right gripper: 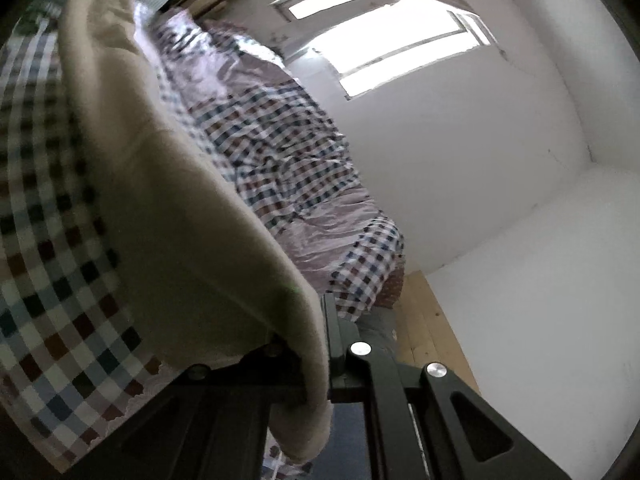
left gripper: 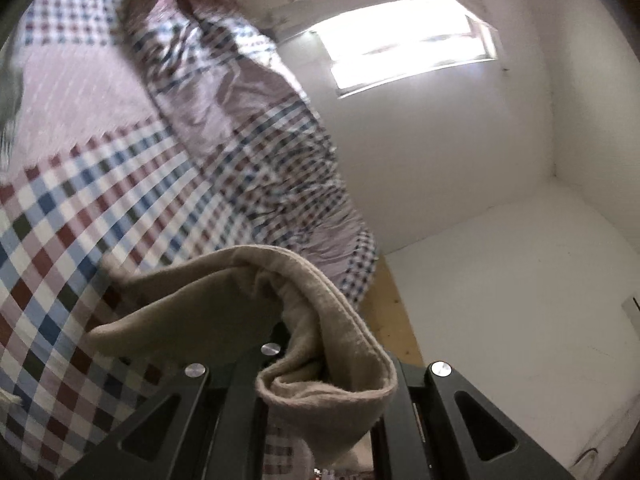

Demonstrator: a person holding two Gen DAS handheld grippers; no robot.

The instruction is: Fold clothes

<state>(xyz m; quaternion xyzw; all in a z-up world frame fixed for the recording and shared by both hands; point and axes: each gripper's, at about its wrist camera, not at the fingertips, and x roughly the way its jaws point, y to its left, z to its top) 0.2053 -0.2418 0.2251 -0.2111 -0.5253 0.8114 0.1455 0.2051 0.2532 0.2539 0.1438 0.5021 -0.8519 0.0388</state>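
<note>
Beige garment (left gripper: pixel 224 300), lifted above a checkered bedspread (left gripper: pixel 80 216) and pinched at two spots. Left gripper (left gripper: pixel 304 360) clamped nearly closed on a rolled hem. Right gripper (right gripper: pixel 316 344) clamped tight on another edge, cloth (right gripper: pixel 168 184) draping left over its fingers.

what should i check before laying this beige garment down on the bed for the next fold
1. Left claw shut on the beige garment: ok, cloth is bunched between its fingers.
2. Right claw shut on the same garment: ok, an edge drapes through it.
3. Garment lifted off the checked bedspread: ok near the claws; its far end cannot tell.
4. Garment spread flat between the claws: not ok, it is folded over and rumpled at the left claw.
5. Landing spot free: cannot tell, a crumpled checked quilt fills the far side of the bed.
</note>
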